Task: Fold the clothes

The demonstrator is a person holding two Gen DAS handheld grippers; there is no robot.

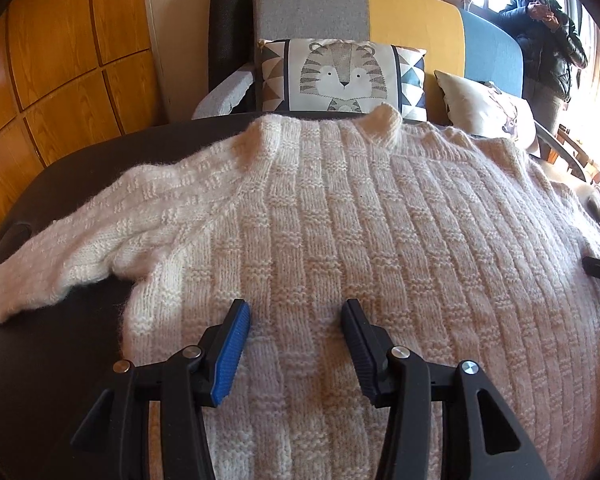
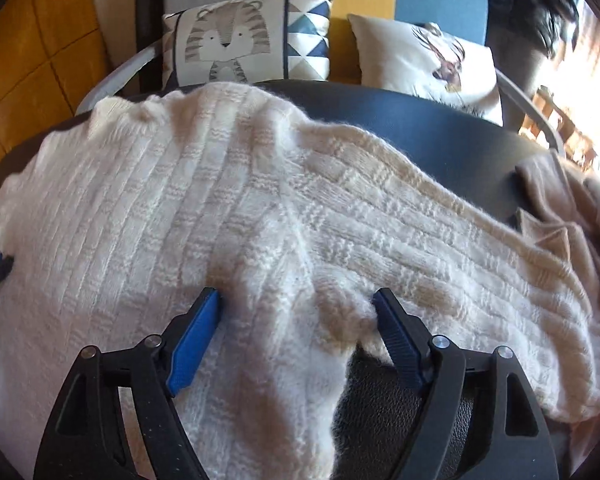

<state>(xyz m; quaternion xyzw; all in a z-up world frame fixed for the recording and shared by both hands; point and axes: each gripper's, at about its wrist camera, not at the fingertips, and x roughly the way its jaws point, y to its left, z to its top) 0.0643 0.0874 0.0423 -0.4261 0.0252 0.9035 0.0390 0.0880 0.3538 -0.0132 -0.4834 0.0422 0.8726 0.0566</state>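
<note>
Left hand-held gripper (image 1: 296,312) at 6 o'clock of its own view, jaws partly parted, blue-padded fingers (image 1: 232,356) poised over the body of the cream knitted sweater (image 1: 340,220), nothing pinched between them; whether the tips touch the knit cannot be told. Right hand-held gripper (image 2: 296,300) at 6 o'clock of its view, jaws wide and opening, a bunched hump of the sweater's knit near the armpit lying between the pads, the pad at 5 o'clock brushing the fluffy edge, no squeeze visible. Sweater spread flat across the dark bench (image 1: 60,340), collar toward 12 o'clock, one sleeve (image 1: 80,240) trailing to 9 o'clock in the left view, the other sleeve (image 2: 460,248) running to 4 o'clock in the right view. Beige cloth (image 2: 572,216) heaped at 3 o'clock on the bench edge. Beyond the bench at 12 o'clock, a sofa (image 1: 312,8) in grey, yellow and blue carrying a tiger cushion (image 1: 340,76) and a deer cushion (image 2: 432,60). Person in a dark jacket (image 1: 548,40) standing at 1 o'clock by the window. No containers in sight.
</note>
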